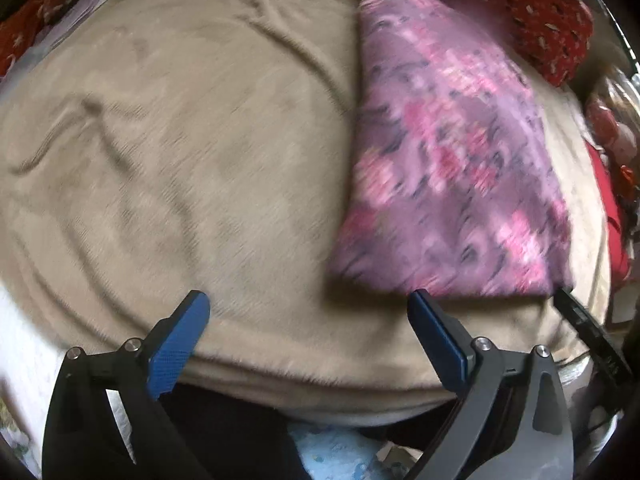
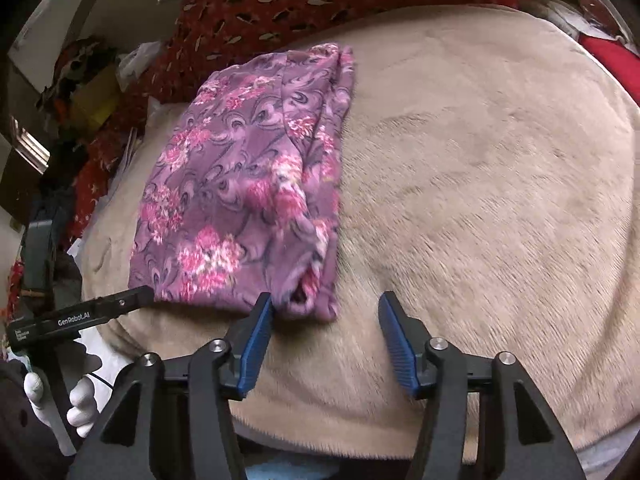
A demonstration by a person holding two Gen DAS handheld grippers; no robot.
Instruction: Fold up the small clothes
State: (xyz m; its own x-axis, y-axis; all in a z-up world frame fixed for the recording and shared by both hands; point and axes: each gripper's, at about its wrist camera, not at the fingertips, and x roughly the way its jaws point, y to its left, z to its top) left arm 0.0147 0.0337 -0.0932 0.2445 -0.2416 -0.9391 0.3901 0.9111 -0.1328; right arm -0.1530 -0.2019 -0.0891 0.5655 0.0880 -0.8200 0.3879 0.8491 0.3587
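Left wrist view first: the left gripper [image 1: 308, 306] hangs over the beige plush blanket [image 1: 180, 160], its blue-padded jaws spread wide with nothing between them, only bare pile. The folded purple cloth with pink flower print [image 1: 452, 160] lies from twelve to three o'clock, blurred, its long left edge running straight down toward the right jaw. Its near hem sits just beyond that jaw's tip; whether they touch I cannot tell. From nine to twelve o'clock the blanket is open and bare but for a few shallow creases. A red patterned fabric [image 1: 540, 12] borders the blanket at one o'clock. At four o'clock a black finger of the other tool [image 1: 580, 320] pokes in by the cloth's near right corner. The blanket's near edge curves across at six o'clock.

Right wrist view now: the right gripper [image 2: 326, 308] has its jaws parted and is gripping nothing. The left jaw's tip meets the cloth's [image 2: 248, 184] near hem at its bunched right corner; the right jaw stands over bare blanket [image 2: 480, 160]. The cloth lies at eleven o'clock, its right edge rumpled in layers. From one to five o'clock, wide free blanket. At eight o'clock the left tool's black finger [image 2: 120, 304] reaches the cloth's near left corner, with a white-gloved hand [image 2: 80, 400] beneath.
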